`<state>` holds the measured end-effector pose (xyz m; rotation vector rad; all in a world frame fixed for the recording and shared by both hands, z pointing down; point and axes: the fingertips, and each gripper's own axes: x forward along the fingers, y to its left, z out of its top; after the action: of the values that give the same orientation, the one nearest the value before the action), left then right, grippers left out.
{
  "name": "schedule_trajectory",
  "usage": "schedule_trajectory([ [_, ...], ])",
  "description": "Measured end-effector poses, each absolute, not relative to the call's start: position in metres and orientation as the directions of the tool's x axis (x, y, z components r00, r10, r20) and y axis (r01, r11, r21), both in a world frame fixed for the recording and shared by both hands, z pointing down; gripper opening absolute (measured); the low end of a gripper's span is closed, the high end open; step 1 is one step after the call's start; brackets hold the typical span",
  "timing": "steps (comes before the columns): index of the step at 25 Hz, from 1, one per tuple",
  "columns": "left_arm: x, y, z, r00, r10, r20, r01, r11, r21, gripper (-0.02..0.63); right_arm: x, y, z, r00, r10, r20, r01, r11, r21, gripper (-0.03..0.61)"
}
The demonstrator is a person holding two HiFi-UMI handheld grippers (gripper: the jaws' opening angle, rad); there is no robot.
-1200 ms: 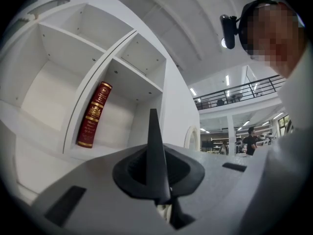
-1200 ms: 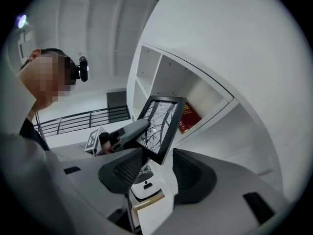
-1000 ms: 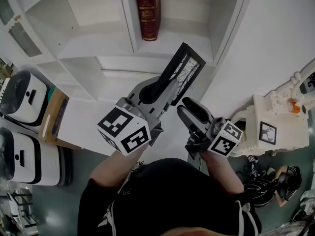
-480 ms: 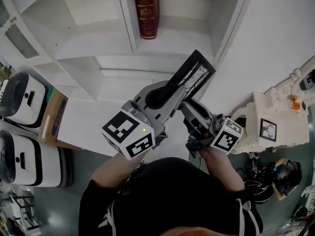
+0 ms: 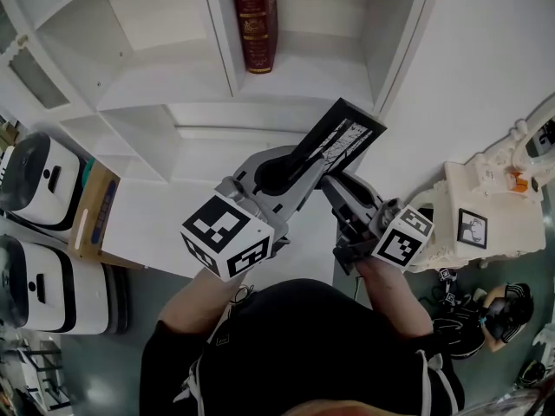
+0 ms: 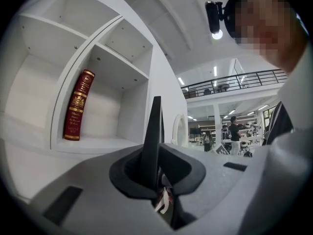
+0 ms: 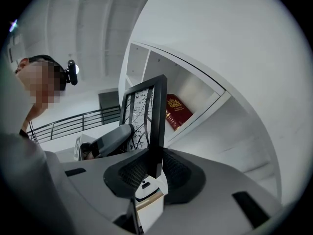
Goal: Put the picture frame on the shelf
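The picture frame (image 5: 341, 139) stands edge-on in the left gripper's (image 5: 293, 168) loosening hold, its lower corner between the right gripper's (image 5: 335, 185) closing, not-yet-pressing jaws.

The picture frame (image 5: 340, 139) has a smooth, matt black moulding, painted wood or plastic, round a black-and-white paper print. The shelf (image 5: 165, 94) is smooth white-painted board with a faint satin sheen, and the book (image 5: 255, 20) on it has a dark red, leather-look spine with shiny gilt stamping. The box (image 5: 94, 206) is plain matt brown cardboard
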<state>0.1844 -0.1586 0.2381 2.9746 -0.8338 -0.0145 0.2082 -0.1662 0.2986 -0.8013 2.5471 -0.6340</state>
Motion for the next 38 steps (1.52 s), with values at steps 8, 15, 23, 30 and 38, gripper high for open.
schedule_trajectory([
  [8, 0.174, -0.16, 0.25, 0.831, -0.553, 0.059, -0.553, -0.833, -0.015, 0.065, 0.204, -0.166, 0.3, -0.779, -0.599, -0.185, -0.446, 0.737, -0.507, 0.092],
  [15, 0.164, -0.154, 0.247, 0.866, -0.496, 0.067, -0.496, -0.868, -0.025, 0.069, 0.199, -0.159, 0.296, -0.835, -0.523, -0.168, -0.38, 0.77, -0.512, 0.091],
  [23, 0.165, -0.147, 0.261, 0.903, -0.398, 0.159, -0.398, -0.917, -0.03, 0.067, 0.201, -0.161, 0.302, -0.872, -0.481, -0.097, -0.375, 0.781, -0.499, 0.091],
  [30, 0.167, -0.152, 0.261, 0.904, -0.405, 0.135, -0.41, -0.912, 0.014, 0.033, 0.204, -0.165, 0.302, -0.842, -0.528, -0.11, -0.415, 0.764, -0.494, 0.092],
  [38, 0.167, -0.165, 0.234, 0.883, -0.467, 0.042, -0.466, -0.884, -0.034, 0.018, 0.212, -0.169, 0.298, -0.808, -0.572, -0.145, -0.447, 0.754, -0.482, 0.1],
])
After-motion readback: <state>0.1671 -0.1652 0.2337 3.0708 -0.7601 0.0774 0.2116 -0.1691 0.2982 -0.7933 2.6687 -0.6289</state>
